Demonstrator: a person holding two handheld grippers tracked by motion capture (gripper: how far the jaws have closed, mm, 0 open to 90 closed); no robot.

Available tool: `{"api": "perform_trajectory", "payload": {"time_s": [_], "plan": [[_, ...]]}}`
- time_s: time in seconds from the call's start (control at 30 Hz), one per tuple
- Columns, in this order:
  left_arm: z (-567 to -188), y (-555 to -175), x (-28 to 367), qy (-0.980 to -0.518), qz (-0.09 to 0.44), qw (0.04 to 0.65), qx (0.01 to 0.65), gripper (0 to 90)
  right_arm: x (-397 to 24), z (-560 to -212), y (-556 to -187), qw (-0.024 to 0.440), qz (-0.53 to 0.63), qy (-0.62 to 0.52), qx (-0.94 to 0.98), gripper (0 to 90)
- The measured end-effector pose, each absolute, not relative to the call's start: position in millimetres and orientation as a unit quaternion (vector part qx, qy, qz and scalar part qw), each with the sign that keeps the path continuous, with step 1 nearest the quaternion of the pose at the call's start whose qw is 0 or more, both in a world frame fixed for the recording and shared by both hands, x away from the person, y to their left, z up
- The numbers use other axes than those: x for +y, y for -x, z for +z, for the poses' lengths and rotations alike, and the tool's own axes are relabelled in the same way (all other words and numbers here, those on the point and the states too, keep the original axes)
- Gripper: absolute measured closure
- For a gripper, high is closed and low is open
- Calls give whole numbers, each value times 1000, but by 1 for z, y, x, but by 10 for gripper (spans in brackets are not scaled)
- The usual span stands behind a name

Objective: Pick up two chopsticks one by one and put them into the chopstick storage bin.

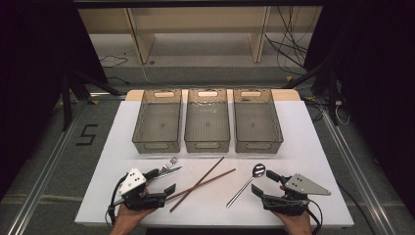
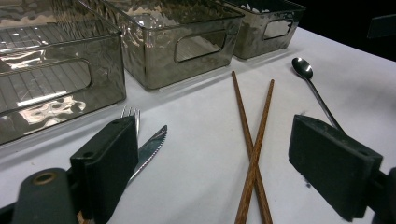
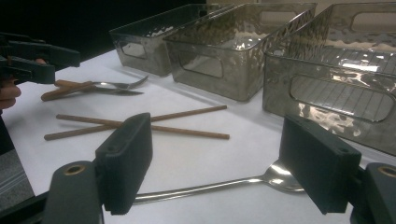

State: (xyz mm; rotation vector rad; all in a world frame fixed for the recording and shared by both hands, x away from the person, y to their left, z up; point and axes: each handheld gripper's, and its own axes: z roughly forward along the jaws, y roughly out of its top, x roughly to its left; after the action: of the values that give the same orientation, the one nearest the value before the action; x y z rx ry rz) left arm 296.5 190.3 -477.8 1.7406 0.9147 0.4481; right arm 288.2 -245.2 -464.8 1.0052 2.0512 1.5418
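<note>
With both claws held open and empty, the spoon (image 1: 246, 182), lying at lower right on the counter (image 1: 313, 161) before the right claw (image 1: 268, 183), is best straddled mid-handle and pinched squarely while the left claw (image 1: 160, 180) is kept clear.

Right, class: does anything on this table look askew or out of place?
Only the chopsticks: they lie crossed in an X rather than side by side. The three bins sit in a neat row, nothing spilled or damaged.

Dim, dark surroundings; overhead light glares off the bins (image 2: 154, 42); near jaws slightly soft.
</note>
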Motion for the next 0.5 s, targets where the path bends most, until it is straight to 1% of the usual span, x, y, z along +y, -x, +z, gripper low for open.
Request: {"api": "perform_trajectory", "payload": {"time_s": [0.2, 0.5], "plan": [[-476, -299, 191, -732, 177, 531, 388, 157, -246, -465, -289, 191, 551, -358, 729, 266], [-465, -306, 186, -755, 174, 506, 380, 158, -246, -465, -289, 191, 553, -359, 727, 271]]}}
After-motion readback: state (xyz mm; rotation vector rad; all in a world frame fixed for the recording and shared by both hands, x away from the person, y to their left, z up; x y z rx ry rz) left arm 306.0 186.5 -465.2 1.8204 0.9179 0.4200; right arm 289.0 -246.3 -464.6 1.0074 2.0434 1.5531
